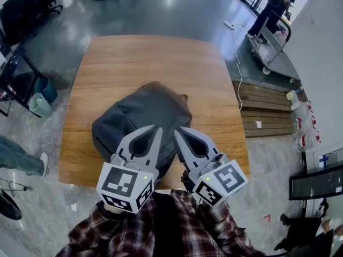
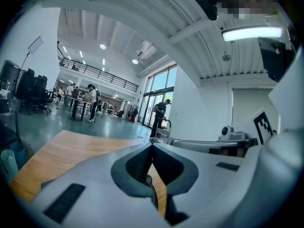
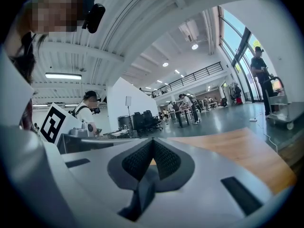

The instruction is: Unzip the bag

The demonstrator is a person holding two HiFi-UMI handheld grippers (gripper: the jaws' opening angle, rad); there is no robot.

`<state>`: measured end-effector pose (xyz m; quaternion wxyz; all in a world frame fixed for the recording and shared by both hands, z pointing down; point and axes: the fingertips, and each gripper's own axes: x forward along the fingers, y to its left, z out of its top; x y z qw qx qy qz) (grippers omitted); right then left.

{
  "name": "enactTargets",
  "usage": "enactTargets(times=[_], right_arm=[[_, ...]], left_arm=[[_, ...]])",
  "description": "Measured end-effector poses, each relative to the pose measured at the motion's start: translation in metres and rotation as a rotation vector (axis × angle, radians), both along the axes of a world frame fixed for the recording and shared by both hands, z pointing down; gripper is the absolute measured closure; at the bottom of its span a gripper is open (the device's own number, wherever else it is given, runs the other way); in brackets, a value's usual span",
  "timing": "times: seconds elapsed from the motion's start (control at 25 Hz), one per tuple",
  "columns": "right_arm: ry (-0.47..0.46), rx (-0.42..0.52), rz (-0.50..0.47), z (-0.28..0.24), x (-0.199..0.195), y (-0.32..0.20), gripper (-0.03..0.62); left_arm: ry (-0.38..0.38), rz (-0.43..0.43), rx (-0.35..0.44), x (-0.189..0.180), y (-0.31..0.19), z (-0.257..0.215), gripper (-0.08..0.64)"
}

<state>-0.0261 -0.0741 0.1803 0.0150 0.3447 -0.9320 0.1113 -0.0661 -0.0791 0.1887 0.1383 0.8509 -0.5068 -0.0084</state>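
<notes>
Left gripper (image 1: 155, 129) and right gripper (image 1: 180, 131), fingers (image 2: 90, 177) together, hover over the bag (image 1: 144, 110).

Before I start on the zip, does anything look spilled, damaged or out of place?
Nothing stands out. The bag lies slumped on the table, with nothing spilled round it; the left gripper and right gripper are shut and empty.

Left gripper (image 1: 158, 128): pale grey, pointed jaws; dark ribbed pads (image 2: 138, 164) inside the tips
Right gripper (image 1: 177, 130): same grey shell; dark teardrop hollow between jaws
Marker cubes (image 1: 127, 186): behind the jaws; white, black squares; small green light
Shirt (image 1: 161, 234): red-and-dark plaid
</notes>
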Motion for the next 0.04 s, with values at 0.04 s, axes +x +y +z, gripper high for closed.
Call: enactTargets(times=[0.04], right_arm=[[0.001,0.001,0.000,0.0019,-0.0006,0.0040,0.581]], left_arm=[[-0.001,-0.002,0.003,-0.0007,0.0039,0.0017,0.551]])
